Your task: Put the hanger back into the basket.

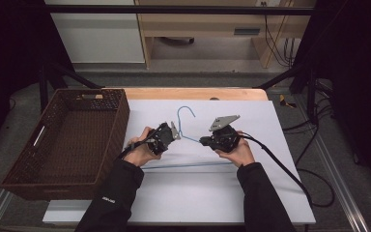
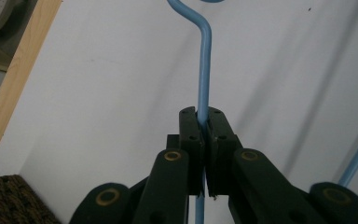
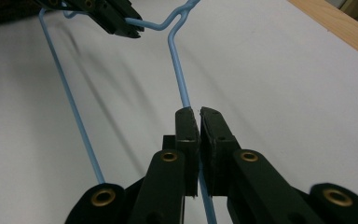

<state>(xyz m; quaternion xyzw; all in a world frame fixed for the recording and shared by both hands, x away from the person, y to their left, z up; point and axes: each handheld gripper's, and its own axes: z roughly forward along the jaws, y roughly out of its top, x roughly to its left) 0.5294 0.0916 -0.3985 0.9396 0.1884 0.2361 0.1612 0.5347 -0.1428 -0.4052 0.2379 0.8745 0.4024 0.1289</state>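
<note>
The white tabletop (image 1: 270, 193) is carrying a basket (image 1: 67, 140) at nine o'clock and a blue wire hanger (image 1: 186, 116) at centre. The hanger is looking light, thin, springy and slick, best pinched on its two sloping shoulders. The left tool (image 1: 174, 131) is clamping one shoulder wire; the right tool (image 1: 204, 141) is clamping the other.

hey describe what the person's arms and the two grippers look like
Both forearms are in black long sleeves; the left sleeve bears a small white marking. The left gripper and right gripper are black, each trailing a black cable. The right one carries a grey three-cornered plate. Up close, their black jaws show brass-coloured rivets.
</note>
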